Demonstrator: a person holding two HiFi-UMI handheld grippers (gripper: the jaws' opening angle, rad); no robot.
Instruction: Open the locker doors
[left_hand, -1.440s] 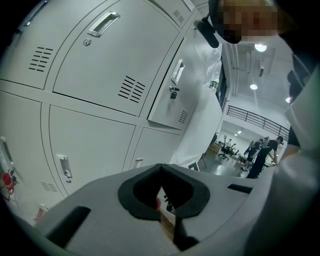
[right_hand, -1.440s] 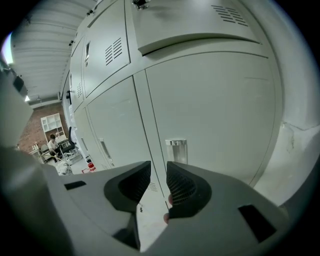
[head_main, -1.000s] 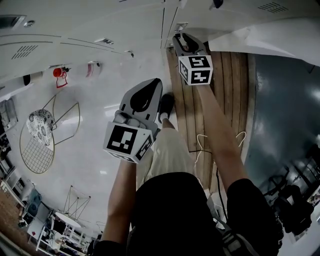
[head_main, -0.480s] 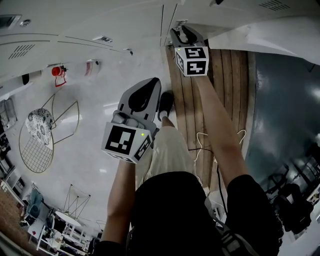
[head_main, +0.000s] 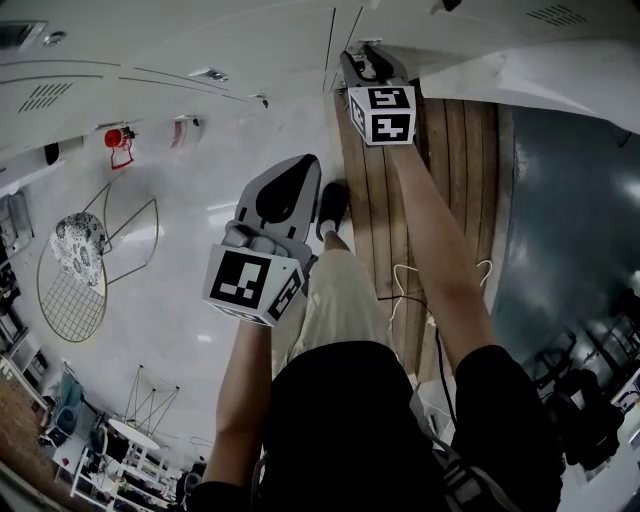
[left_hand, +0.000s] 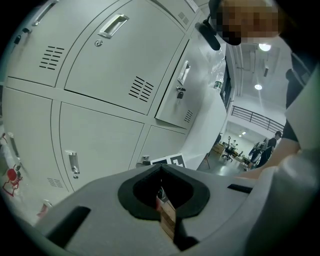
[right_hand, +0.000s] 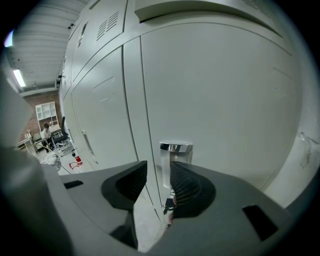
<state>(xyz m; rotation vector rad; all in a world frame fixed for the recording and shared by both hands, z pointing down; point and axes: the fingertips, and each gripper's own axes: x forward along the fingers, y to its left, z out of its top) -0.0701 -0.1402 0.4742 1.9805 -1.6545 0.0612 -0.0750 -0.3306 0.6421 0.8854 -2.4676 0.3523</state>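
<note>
Grey locker doors (head_main: 200, 45) run along the top of the head view. My right gripper (head_main: 362, 62) is up against one, at its chrome handle (right_hand: 175, 159). In the right gripper view my right gripper (right_hand: 157, 175) is open. The handle stands just beyond the gap, partly behind the right jaw, and no pad presses on it. A small key (right_hand: 168, 204) hangs under the handle. My left gripper (head_main: 290, 178) hangs back over the floor, shut with nothing in it. In the left gripper view it (left_hand: 160, 171) faces several closed doors and one door (left_hand: 180, 95) that stands ajar.
A white door panel (head_main: 520, 75) swings out at the upper right of the head view. Below are a wooden floor strip (head_main: 445, 190), the person's shoe (head_main: 333, 205), a red object (head_main: 118, 140) and a wire frame (head_main: 75, 280). People and desks show far off.
My right gripper has moved a little further toward the locker and its jaws have spread wider. The left gripper has hardly moved.
</note>
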